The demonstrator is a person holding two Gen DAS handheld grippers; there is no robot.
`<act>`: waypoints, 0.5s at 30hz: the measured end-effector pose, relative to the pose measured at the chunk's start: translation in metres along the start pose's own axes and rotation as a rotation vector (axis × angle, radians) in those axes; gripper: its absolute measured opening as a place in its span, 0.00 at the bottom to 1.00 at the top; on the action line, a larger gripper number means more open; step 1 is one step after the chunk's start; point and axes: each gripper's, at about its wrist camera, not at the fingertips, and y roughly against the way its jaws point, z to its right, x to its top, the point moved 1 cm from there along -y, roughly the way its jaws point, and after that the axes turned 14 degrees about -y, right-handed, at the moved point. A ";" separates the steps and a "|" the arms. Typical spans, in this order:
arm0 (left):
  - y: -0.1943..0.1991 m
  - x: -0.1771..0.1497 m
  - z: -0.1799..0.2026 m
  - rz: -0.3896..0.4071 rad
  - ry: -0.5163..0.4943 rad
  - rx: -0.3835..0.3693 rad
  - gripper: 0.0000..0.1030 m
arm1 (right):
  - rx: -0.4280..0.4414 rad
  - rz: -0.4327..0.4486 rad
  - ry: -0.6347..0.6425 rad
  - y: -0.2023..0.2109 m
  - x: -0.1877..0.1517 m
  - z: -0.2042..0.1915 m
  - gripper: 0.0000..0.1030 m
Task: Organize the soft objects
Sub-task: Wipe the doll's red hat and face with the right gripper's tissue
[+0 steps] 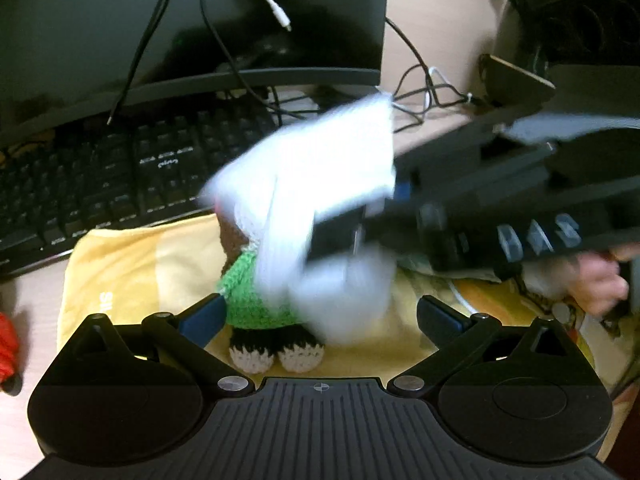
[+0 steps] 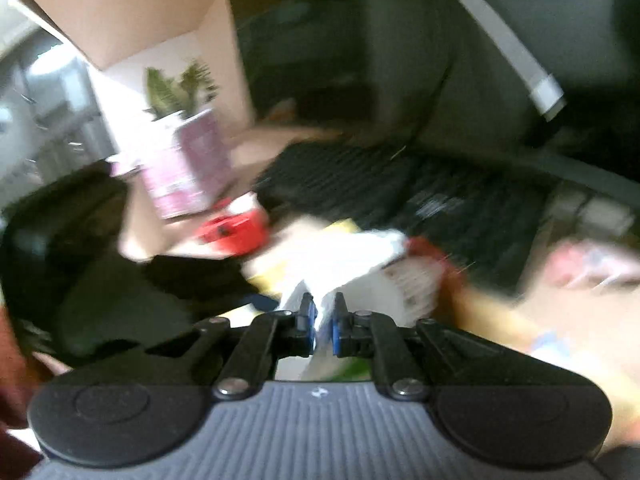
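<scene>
Cluttered desk ahead of my tongs: black keyboard [image 1: 120, 184], monitor [image 1: 192, 20] and loose cables behind, a yellow cloth [image 1: 132, 272] just beyond my left gripper [image 1: 320, 316], whose jaws stand released. My right gripper [image 2: 323, 322] is clenched on a white cloth [image 1: 320, 168], limp and light, draping over a knitted doll [image 1: 256, 300] lying between my left fingers. I'd pinch cloth edges; the doll is squashy, best taken round its green middle.

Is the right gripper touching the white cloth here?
Touching. The right wrist view shows the right gripper with its blue pads pinched shut on a fold of the white cloth.
</scene>
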 end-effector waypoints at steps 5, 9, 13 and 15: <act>0.000 -0.001 0.002 0.001 -0.020 -0.003 1.00 | -0.037 -0.063 -0.019 -0.006 -0.007 0.008 0.09; -0.002 -0.002 0.004 -0.008 -0.032 -0.019 1.00 | -0.140 -0.047 -0.012 0.004 -0.010 0.018 0.09; -0.004 -0.003 0.008 -0.029 -0.049 -0.017 1.00 | -0.262 -0.005 0.026 0.013 -0.009 0.024 0.12; -0.004 -0.003 0.008 -0.032 -0.049 -0.015 1.00 | -0.288 0.017 0.025 0.018 -0.009 0.027 0.18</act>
